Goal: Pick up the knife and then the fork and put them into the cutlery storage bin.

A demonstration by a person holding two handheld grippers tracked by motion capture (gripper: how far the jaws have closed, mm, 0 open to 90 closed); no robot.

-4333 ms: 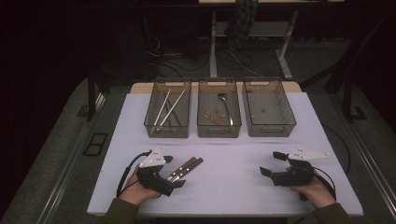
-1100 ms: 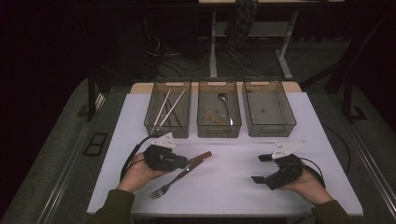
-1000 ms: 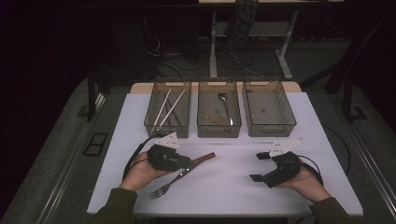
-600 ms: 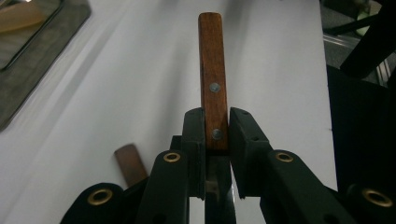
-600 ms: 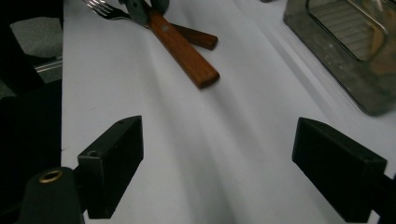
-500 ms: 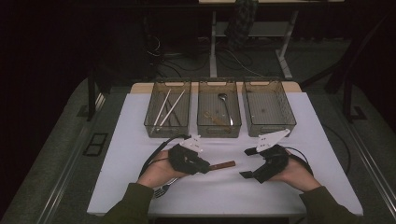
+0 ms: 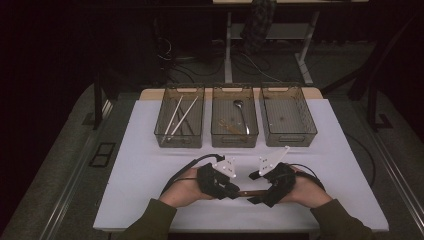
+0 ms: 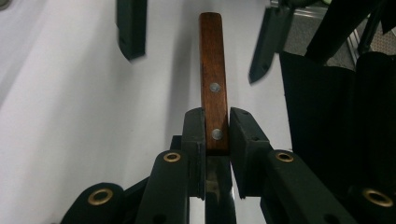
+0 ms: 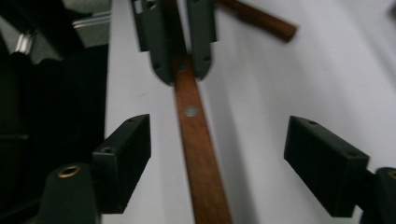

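Wooden-handled utensil [image 8: 214, 88]: held level just above the white bench [image 7: 150, 165], near its front edge, between both grippers. Left gripper [image 8: 217, 135]: jaws pinching the riveted wooden handle at its inner end. Right gripper [image 9: 233, 158]: jaws spread wide, one on either side of the handle's free end, not touching it. Second wooden handle [image 9: 261, 18]: lying on the bench just behind. Three clear bins [image 7: 235, 120]: ranged along the far side.
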